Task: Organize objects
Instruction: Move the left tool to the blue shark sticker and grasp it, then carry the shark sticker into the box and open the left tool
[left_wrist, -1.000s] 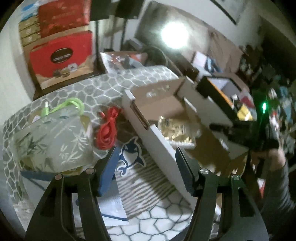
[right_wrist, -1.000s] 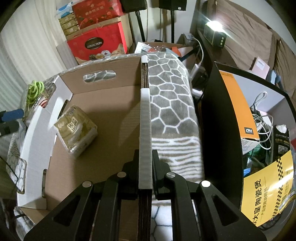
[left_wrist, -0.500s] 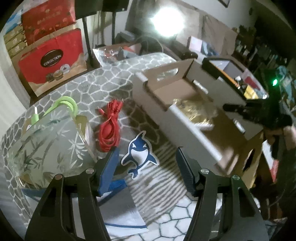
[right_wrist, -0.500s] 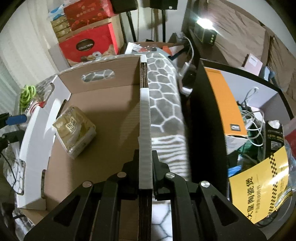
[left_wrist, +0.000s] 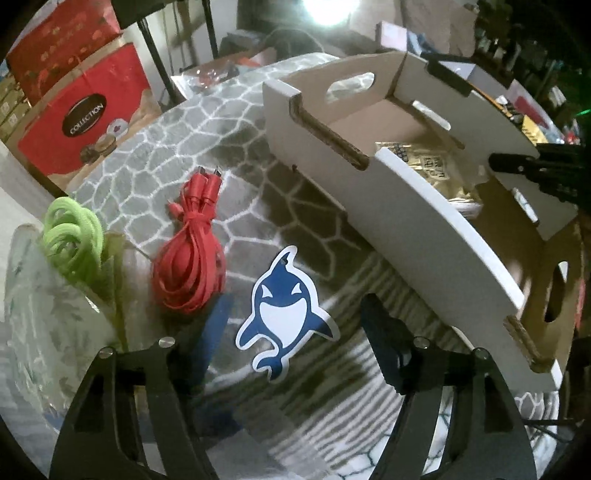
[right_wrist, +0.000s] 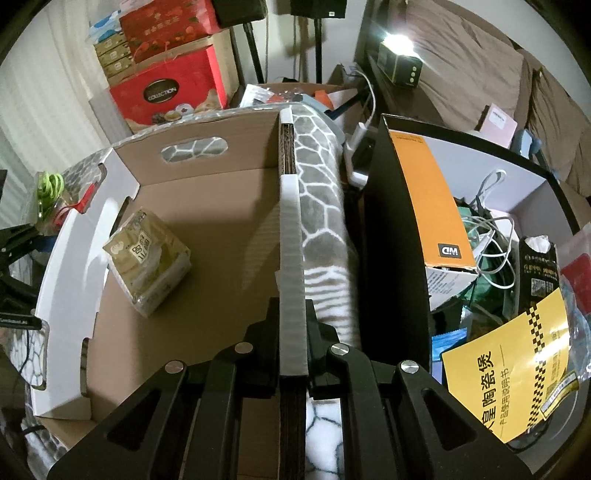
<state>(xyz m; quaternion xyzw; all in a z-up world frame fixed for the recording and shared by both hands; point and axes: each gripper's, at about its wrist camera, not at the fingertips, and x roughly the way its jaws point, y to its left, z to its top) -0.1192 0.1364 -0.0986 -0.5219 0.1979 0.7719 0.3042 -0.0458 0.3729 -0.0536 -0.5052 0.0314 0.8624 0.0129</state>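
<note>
The shark tag (left_wrist: 286, 308) lies flat on the grey patterned blanket (left_wrist: 207, 122), between the jaws of the left gripper (left_wrist: 291, 328), which stand wide apart, have just been opening, and touch nothing; whether the tips meet the blanket cannot be told. Just left of the tag lies a coiled red cable (left_wrist: 192, 258), and farther left a green cord (left_wrist: 72, 236) sits on top of a leaf-printed pouch (left_wrist: 44, 325). Right of the tag stands the cardboard box (left_wrist: 424, 218), its white wall near the tag but apart from it. Inside the box, by its left wall, rests a gold tissue pack (right_wrist: 147, 258). The right gripper (right_wrist: 292, 328) is clamped tight on the box's right wall (right_wrist: 291, 236), one finger inside and one outside. Right of that wall the blanket drops away beside a black bin (right_wrist: 384, 229) holding an orange box (right_wrist: 428, 199), white cables and a yellow leaflet (right_wrist: 513, 373). At the far left stand red gift boxes (right_wrist: 166, 92).
</note>
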